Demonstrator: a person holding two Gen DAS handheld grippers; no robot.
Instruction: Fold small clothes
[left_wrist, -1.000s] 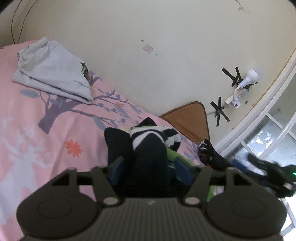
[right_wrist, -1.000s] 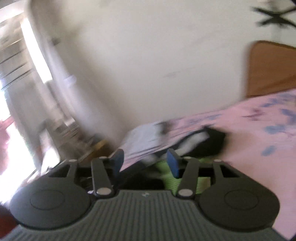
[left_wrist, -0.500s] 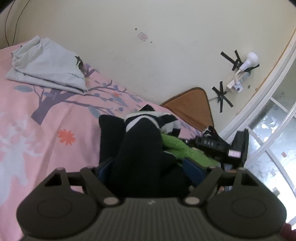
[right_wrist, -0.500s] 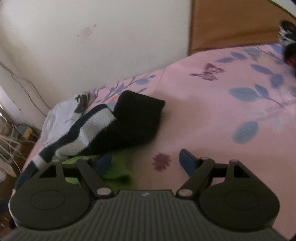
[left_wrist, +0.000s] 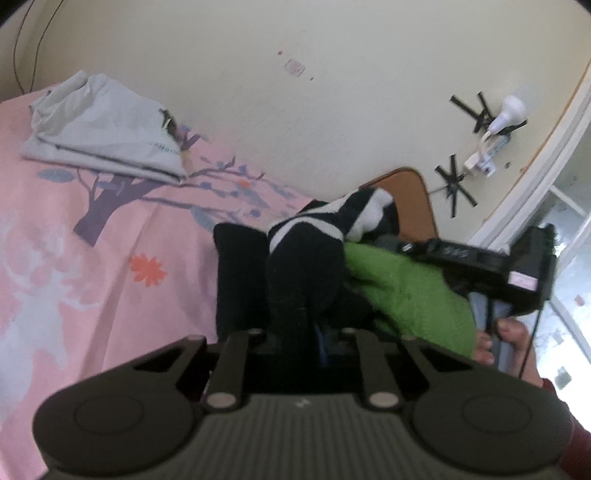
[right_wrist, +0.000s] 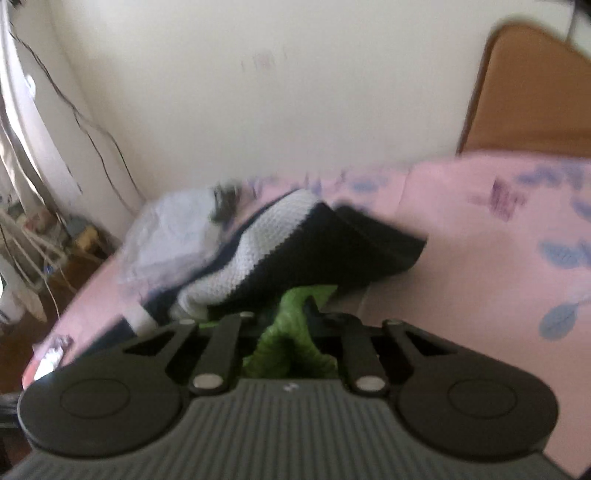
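- Pink bedsheet with a purple tree, an orange flower and blue leaves covers the bed; a cream wall rises behind it, and a brown headboard stands at the far right.
- On my left wrist view, the left gripper has its jaws closed on the dark navy knit garment, which has white stripes at its far end.
- That garment lies bunched on the bed, partly over a green fleece piece just to its right.
- Through the blurred right wrist view, my right gripper has its jaws pinched shut on the green fleece, which is tucked under the navy knit.
- A folded pale grey cloth sits at the far left of the bed, well apart; it carries a line of small print I cannot read.
- On the wall at right, a white bulb and a power strip are held by black tape.
- Lettering on the right gripper's body, seen from the left wrist, is too blurred to read.
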